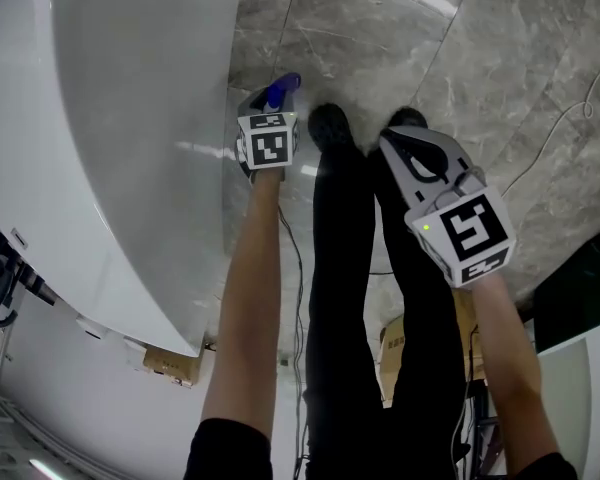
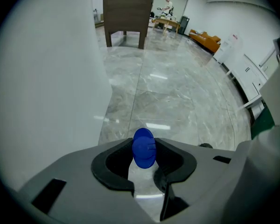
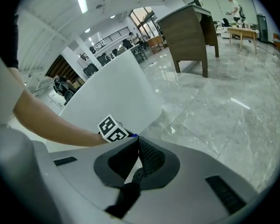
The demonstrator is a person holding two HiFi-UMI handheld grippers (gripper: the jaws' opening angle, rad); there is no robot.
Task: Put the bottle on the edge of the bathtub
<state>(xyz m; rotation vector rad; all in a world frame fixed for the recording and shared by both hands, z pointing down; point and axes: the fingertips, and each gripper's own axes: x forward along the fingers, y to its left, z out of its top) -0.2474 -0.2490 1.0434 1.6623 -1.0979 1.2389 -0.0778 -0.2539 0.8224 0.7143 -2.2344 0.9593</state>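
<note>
Grey marble-tile floor (image 1: 480, 58), glossy, with light reflections. White bathtub (image 1: 100, 148) stands on it. Black shoes (image 1: 330, 126) planted just beside the bathtub. Thin white cable (image 1: 560, 138) lies well apart from the bathtub. Brown cabinet (image 2: 126, 13) on legs stands beyond the bathtub.

The bathtub (image 1: 110, 148) takes up the whole left side, standing on the floor (image 1: 480, 38). The left gripper (image 1: 267, 103) hangs over the floor just right of the tub's outer wall, with the bottle (image 2: 143, 148) sitting between its jaws. The person's legs (image 1: 340, 268) come down onto the floor right beside it. The right gripper (image 1: 412, 140) is on the other side of the legs, further from the tub. A cable (image 1: 560, 133) lies on the floor off to the right. Way back across the floor there's a desk (image 2: 125, 13).
</note>
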